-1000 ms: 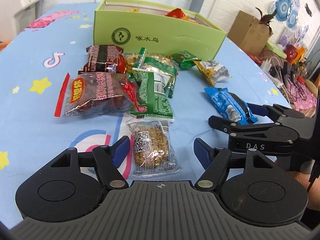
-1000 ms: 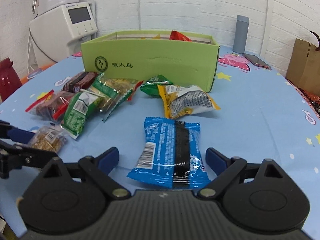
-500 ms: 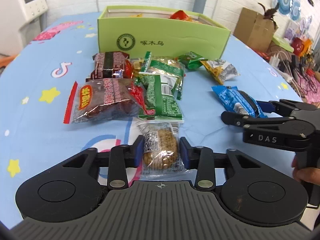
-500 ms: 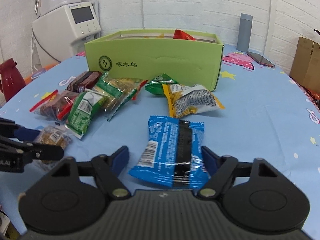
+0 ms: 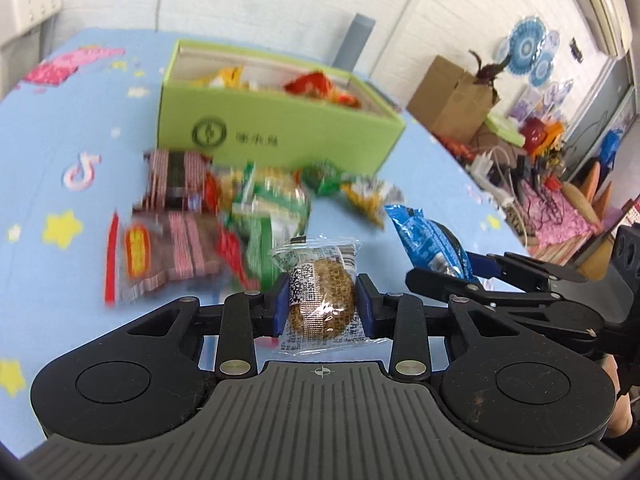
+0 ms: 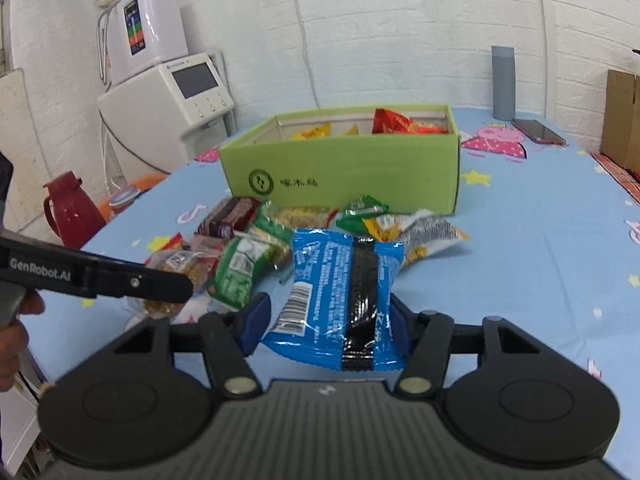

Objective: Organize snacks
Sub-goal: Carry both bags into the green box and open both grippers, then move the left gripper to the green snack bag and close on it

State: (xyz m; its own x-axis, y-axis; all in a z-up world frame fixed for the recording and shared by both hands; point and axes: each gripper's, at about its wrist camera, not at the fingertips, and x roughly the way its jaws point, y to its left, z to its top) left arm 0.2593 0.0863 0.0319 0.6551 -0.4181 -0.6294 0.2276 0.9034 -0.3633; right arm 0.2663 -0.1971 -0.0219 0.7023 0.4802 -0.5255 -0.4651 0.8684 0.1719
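Left wrist view gives me the clear-wrapped brown cake point(image 5: 320, 304) clamped between the blue pads of my left hand-held gripper point(image 5: 322, 306), raised off the table point(image 5: 48, 280). My right hand-held gripper point(image 6: 326, 322) has just been closing, and its pads now press the sides of the blue packet point(image 6: 340, 292), its far end tilted up. Beyond them the loose pile stays on the blue cloth: a green packet point(image 6: 236, 272), dark red packets point(image 5: 172, 180) and a yellow-and-grey packet point(image 6: 420, 236), all lying between me and the green box point(image 6: 344, 172). That box stands open with a few snacks inside. A grey cylinder point(image 6: 503, 82) and a phone point(image 6: 538, 131) sit behind it.
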